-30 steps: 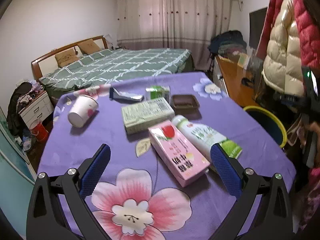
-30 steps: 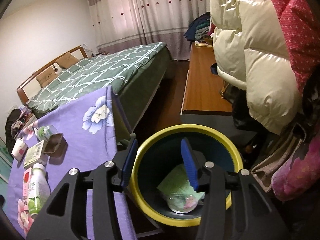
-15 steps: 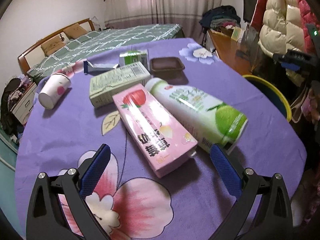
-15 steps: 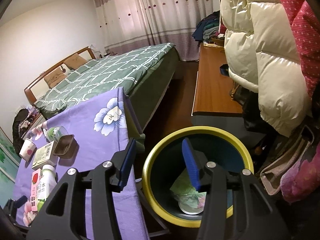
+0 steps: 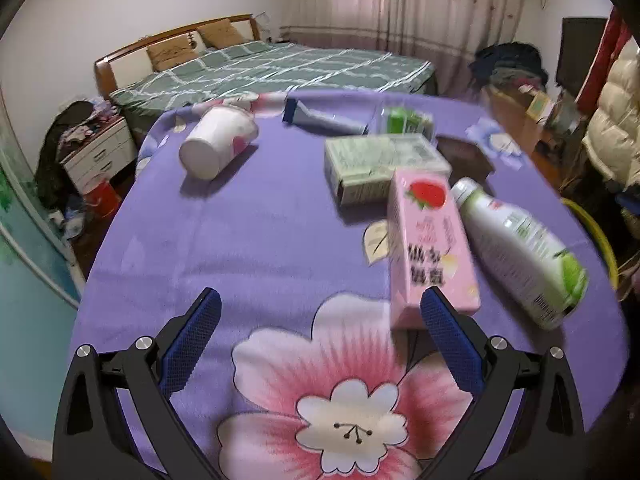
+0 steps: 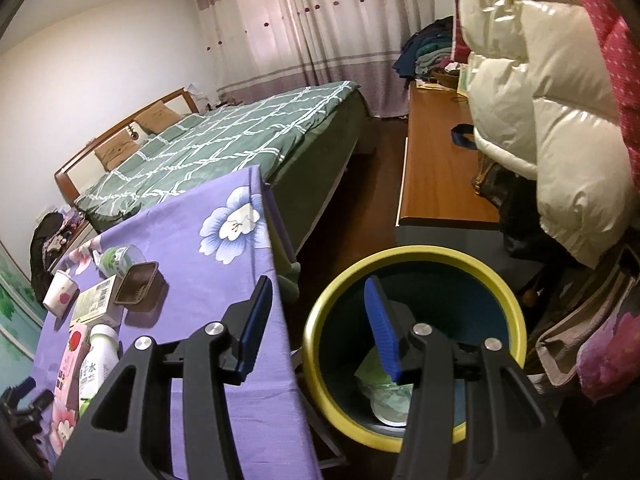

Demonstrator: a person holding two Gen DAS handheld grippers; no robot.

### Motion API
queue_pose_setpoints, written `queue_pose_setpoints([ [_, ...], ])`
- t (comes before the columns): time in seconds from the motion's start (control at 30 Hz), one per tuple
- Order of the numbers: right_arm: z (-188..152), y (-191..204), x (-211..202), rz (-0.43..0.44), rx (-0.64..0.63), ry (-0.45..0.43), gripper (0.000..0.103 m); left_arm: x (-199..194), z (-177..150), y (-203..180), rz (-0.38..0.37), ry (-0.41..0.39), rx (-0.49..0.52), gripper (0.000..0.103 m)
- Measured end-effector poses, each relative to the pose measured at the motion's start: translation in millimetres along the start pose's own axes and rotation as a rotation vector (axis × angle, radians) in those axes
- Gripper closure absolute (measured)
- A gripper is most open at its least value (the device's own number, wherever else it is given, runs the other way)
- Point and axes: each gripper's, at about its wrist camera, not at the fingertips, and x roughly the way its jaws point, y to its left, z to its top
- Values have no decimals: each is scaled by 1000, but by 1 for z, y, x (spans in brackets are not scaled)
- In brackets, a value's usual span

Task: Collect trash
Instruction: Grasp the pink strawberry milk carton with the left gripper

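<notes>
Pink and long, the strawberry drink carton (image 5: pixel 430 246) lies flat near the table's (image 5: pixel 256 240) right edge, its length running toward the far edge. The left gripper (image 5: pixel 320 332) hangs beside it, jaws spread. The right gripper (image 6: pixel 316 320), jaws spread, hangs above the yellow-rimmed round bin (image 6: pixel 412 254).

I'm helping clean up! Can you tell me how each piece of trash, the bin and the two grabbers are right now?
Paper cup: on its side.
Pink carton: lying flat.
White bottle: lying down, capped.
Green box: lying flat.
Brown tray: upright, empty.
Bin: uncovered, trash inside.
Left gripper: open, empty.
Right gripper: open, empty.
</notes>
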Motion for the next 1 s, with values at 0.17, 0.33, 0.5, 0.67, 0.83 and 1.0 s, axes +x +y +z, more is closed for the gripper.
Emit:
queue_pose_setpoints([
  [0.17,0,4,-3,-2,0,-5,57,3,19,-23,-100,-24,56,5],
  [0.33,-1,4,-2,-2,-3,1,57,21,23,-52,-116,-3,113,5],
  [0.5,-5,1,2,4,3,14,57,48,26,-66,-68,41,159,17],
  [0.67,-9,-4,6,6,17,23,57,64,31,-73,-67,64,180,27],
  [0.83,-10,-7,4,7,22,20,57,75,31,-74,-81,97,181,51],
  [1.0,-13,-9,-1,9,22,12,57,63,29,-68,-88,74,177,52],
])
